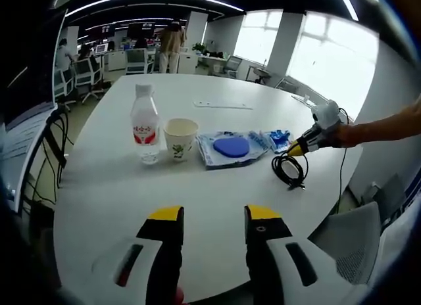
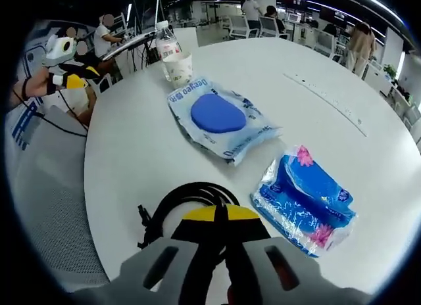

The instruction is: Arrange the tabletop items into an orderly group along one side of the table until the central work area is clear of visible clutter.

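Black coiled cable [image 2: 187, 203] sits on the worktop [image 1: 217, 200] at the right end of the row, right tongs [image 2: 217, 216] clenched on it. Light and floppy, loops will sag; hold the bundle across several turns. Left of it: blue tissue pack [image 2: 306, 196], soft; bagged blue pad [image 2: 220, 117], slippery film; paper cup [image 1: 179, 138], crushable; water bottle [image 1: 145, 131], rigid, grip mid-body. Left tongs [image 1: 214, 219] released, holding nothing, at the near edge. Cable's near turns are hidden under the right tongs; plug ends are hard to make out.
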The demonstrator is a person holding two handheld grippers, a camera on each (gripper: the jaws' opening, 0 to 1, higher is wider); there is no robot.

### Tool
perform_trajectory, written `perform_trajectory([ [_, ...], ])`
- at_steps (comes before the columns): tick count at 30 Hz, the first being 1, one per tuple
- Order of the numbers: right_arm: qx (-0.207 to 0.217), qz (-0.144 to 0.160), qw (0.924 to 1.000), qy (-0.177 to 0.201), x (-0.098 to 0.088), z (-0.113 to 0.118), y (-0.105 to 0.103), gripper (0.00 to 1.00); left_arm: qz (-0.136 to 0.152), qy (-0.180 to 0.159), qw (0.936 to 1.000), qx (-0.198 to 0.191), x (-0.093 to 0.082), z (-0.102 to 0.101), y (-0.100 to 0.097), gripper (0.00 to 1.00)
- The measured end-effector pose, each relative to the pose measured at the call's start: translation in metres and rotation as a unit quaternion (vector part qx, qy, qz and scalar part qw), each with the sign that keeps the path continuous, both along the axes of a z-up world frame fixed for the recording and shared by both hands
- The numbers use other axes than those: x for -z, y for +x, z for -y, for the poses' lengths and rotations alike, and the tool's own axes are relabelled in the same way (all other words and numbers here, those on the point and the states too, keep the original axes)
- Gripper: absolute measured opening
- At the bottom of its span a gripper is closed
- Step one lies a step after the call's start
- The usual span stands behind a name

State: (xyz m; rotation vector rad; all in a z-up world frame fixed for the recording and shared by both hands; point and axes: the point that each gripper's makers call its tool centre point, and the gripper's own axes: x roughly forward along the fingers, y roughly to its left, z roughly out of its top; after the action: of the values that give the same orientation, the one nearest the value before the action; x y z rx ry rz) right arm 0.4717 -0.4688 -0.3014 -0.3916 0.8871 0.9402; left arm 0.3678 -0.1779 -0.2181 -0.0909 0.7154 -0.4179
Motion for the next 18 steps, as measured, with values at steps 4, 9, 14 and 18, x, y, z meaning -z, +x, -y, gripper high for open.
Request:
perform_trajectory([
  [4, -0.003, 0.002, 1.0000, 0.000, 0.001, -0.004, 0.006, 0.00, 0.001, -0.001, 1.0000, -0.002, 0.000, -0.002, 0.000, 0.36],
  [9, -0.002, 0.001, 1.0000, -0.004, 0.008, -0.005, 0.013, 0.00, 0.001, -0.001, 1.0000, -0.002, -0.001, -0.002, -0.001, 0.36],
  [14, 0.007, 0.000, 1.0000, -0.006, 0.012, -0.002, 0.014, 0.00, 0.001, -0.001, 1.0000, -0.005, 0.000, -0.005, -0.003, 0.36],
  [18, 0.018, 0.000, 0.9998, -0.007, 0.014, 0.000, 0.014, 0.00, 0.002, -0.001, 1.0000, -0.005, 0.000, -0.006, -0.004, 0.36],
])
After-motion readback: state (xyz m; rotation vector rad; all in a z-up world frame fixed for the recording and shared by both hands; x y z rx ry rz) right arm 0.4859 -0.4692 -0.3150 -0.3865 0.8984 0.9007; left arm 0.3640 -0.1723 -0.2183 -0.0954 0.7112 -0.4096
